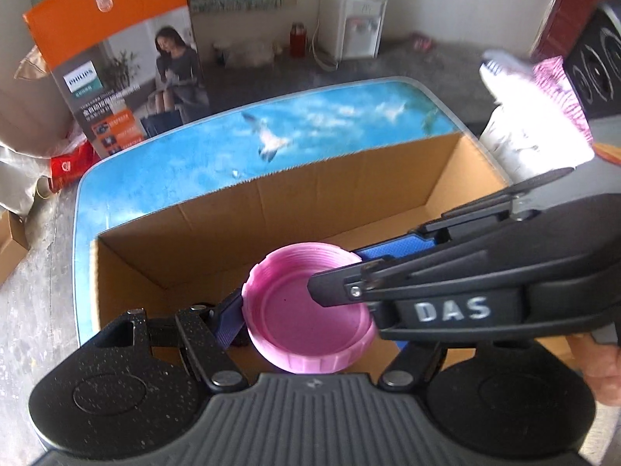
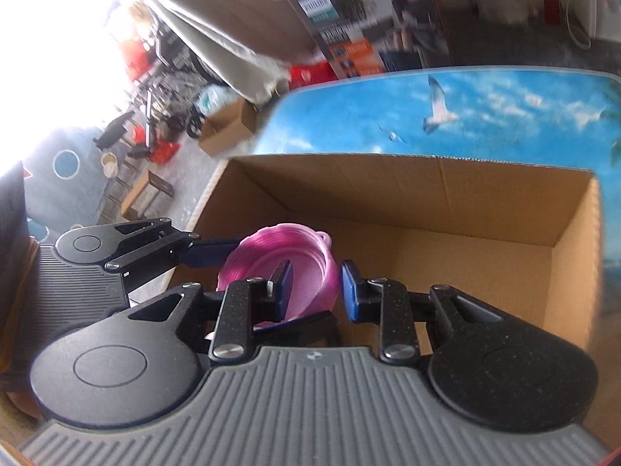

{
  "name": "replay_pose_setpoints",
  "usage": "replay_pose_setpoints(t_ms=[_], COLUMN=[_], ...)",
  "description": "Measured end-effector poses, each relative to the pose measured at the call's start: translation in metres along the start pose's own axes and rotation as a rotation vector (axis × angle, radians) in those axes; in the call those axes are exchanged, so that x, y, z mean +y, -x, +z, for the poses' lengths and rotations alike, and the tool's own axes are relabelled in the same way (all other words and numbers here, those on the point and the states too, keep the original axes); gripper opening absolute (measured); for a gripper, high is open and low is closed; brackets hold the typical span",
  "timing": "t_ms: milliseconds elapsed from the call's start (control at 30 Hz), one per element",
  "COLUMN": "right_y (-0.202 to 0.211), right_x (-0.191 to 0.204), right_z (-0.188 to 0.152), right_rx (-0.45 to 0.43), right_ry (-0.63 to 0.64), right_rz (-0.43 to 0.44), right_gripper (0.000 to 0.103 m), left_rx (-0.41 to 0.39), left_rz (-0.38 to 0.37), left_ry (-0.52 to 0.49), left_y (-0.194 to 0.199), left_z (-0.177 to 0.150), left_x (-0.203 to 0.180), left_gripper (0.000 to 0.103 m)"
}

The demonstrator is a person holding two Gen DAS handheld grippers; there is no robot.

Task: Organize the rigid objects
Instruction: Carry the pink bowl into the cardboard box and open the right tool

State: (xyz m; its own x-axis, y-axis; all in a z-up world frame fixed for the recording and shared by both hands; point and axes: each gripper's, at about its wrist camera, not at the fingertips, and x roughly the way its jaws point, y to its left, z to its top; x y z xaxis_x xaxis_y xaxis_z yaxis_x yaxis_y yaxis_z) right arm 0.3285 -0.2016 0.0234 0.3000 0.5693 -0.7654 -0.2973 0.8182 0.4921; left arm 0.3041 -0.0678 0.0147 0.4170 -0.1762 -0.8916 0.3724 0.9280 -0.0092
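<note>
In the left wrist view's lower centre, the left gripper (image 1: pixel 306 299) pinches the pink lid (image 1: pixel 310 310) across its rim, above the cardboard box (image 1: pixel 233 225). From the right, the right gripper (image 2: pixel 315 289) crosses it, fingers narrowly parted and seemingly empty; a bump could knock the lid loose outside the box.
</note>
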Motion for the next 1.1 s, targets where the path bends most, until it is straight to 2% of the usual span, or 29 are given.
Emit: replay_pose_setpoints(t_ms=[167,333,633,867,1100], right_y=[-0.045,-0.078,-0.102,-0.086,-0.025], right_x=[-0.018,-0.032,-0.040,-0.037,-0.026], right_z=[0.013,0.020,0.020,0.021,0.010], right_rx=[0.065,0.082,0.083,0.034,-0.096], right_ry=[-0.010,-0.014,-0.013,-0.022,-0.068], right_rz=[-0.032,-0.059,-0.105,-0.086,0.016], right_gripper=[0.026,0.025,0.028,0.028,0.028], left_rx=[0.072,0.125,0.127,0.093,-0.021], left_rz=[0.009,0.042,0.052,0.046,0.021], left_ry=[-0.010,-0.039,-0.036,-0.001,0.006], left_y=[-0.033,-0.057,-0.062,-0.040,0.019], left_z=[0.009,0.012,0.014,0.014,0.001], left_x=[0.001,-0.001,0.004,0.008,0.007], left_gripper=[0.075,0.075,0.076,0.079,0.082])
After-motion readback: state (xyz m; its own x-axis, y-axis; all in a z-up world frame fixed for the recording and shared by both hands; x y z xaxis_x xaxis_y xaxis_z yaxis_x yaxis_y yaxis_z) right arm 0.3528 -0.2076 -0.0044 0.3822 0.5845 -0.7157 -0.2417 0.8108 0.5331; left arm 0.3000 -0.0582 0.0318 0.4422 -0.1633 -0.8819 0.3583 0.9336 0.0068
